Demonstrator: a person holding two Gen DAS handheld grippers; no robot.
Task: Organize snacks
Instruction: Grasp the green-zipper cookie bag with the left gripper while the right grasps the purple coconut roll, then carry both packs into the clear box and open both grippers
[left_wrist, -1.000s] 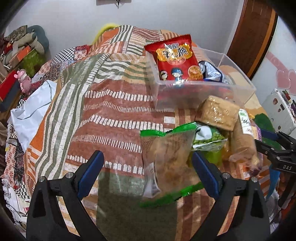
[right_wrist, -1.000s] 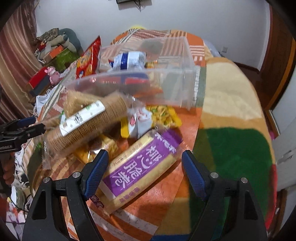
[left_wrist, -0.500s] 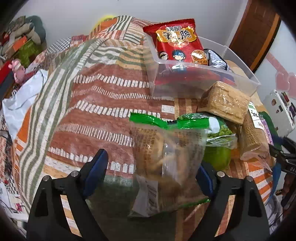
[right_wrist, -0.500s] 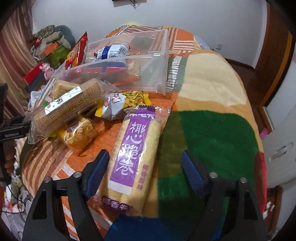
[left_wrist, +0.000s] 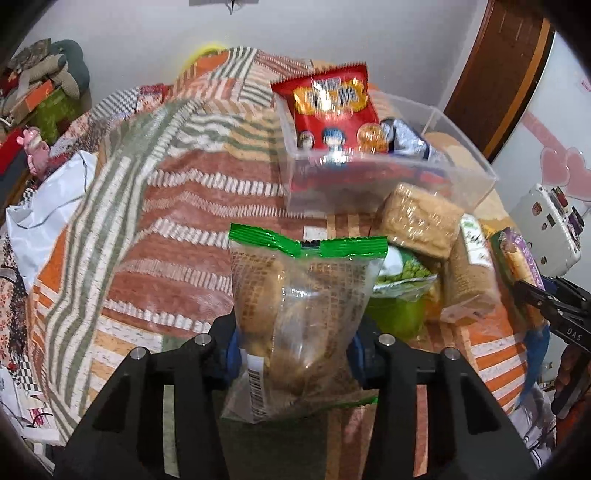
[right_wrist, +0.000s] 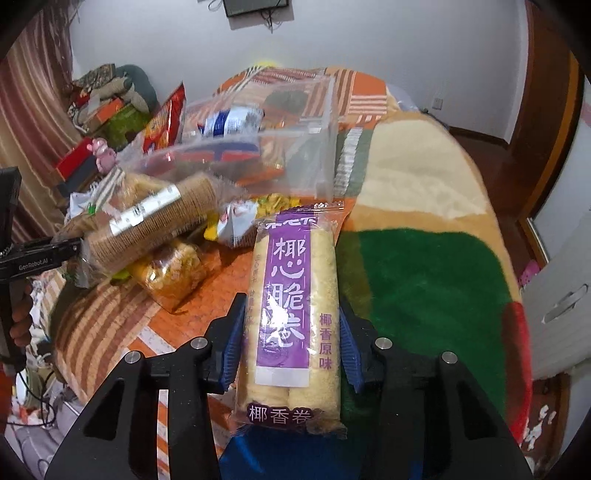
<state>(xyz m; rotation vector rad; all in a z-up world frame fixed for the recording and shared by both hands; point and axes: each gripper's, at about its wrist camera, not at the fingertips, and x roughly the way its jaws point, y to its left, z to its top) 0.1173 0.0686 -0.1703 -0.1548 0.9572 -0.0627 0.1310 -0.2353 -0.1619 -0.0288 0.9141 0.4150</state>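
**Two tools, each clamped on a snack pack above a patchwork bed**

The left tool (left_wrist: 293, 345) has just closed its blue pads on the lower part of a clear bag with a green top seal (left_wrist: 303, 310); the bag holds pale brown baked pieces and stands upright between the jaws. The right tool (right_wrist: 291, 347) has likewise just closed on a long purple-labelled pack of pale rolls (right_wrist: 291, 314), gripped across its width, label facing up, its far end pointing away from the camera.

Behind the green-sealed bag lie a green packet of peas (left_wrist: 400, 275), a wrapped block of crackers (left_wrist: 419, 218) and a sleeve of round biscuits (left_wrist: 472, 273), touching one another in a loose heap. In the right wrist view the same biscuit sleeve (right_wrist: 155, 225) rests on a yellow-orange snack bag (right_wrist: 170, 275), with a small white and yellow packet (right_wrist: 240, 221) just beside them.

Farther back stands a clear plastic bin (left_wrist: 461, 188). Inside it a red chip bag (left_wrist: 332, 107) leans upright, with a blue and white packet (left_wrist: 406, 138) next to it.

All of this rests on a bed covered with a striped orange, green and brown blanket (left_wrist: 177, 229). A hand (right_wrist: 20, 321) grips the handle of the left tool at the left edge of the right wrist view.
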